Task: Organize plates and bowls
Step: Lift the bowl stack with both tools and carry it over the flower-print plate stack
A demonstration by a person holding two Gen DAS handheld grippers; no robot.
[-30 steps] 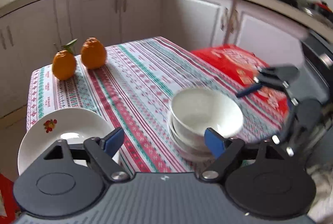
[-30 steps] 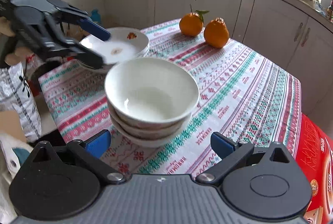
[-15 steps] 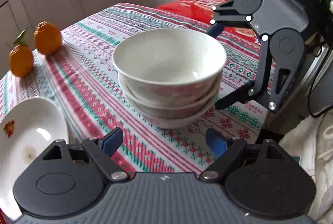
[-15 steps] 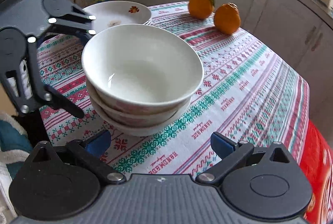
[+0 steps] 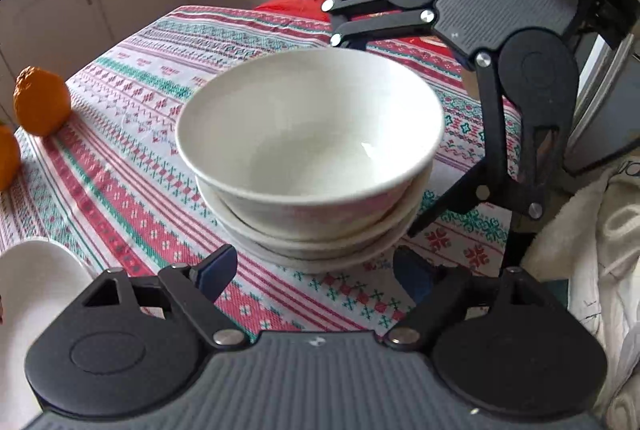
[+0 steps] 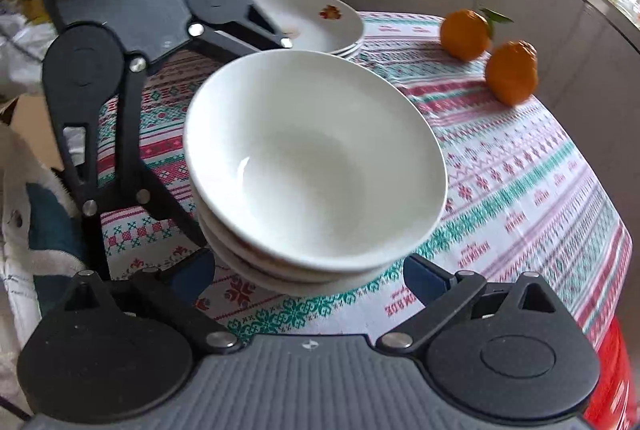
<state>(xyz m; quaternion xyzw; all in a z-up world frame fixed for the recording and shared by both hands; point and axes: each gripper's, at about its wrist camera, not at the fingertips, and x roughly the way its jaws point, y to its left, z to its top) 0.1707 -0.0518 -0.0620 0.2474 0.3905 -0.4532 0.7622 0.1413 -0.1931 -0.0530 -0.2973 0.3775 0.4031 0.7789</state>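
**Two grippers close on the bowl stack from opposite sides**

Right up front, the left gripper (image 5: 316, 272) hangs with its jaws spread wide, blue pads either side of the foot of the bowl stack (image 5: 308, 158) and nothing held. Same story across the way: the right gripper (image 6: 310, 276) has its jaws wide apart too, flanking the stack's near edge, empty.

The stack itself sits on the patterned tablecloth (image 5: 132, 198), three white bowls nested as far as I can count, mouths facing up. Round bowls, so no long axis in plan; the stack's only axis runs straight up. The top bowl (image 6: 316, 158) looks a shade off-centre in its nest.

The danger, as I read it: glazed, curved walls give flat pads little purchase. Squeeze low and only the bottom bowl is gripped, leaving the upper two free to tip or slide. Uneven pushes from the two sides could skid the whole stack over the cloth.

Farther out, the plates (image 6: 308, 16) are piled near the table's edge, and two oranges (image 6: 490, 54) rest beyond.
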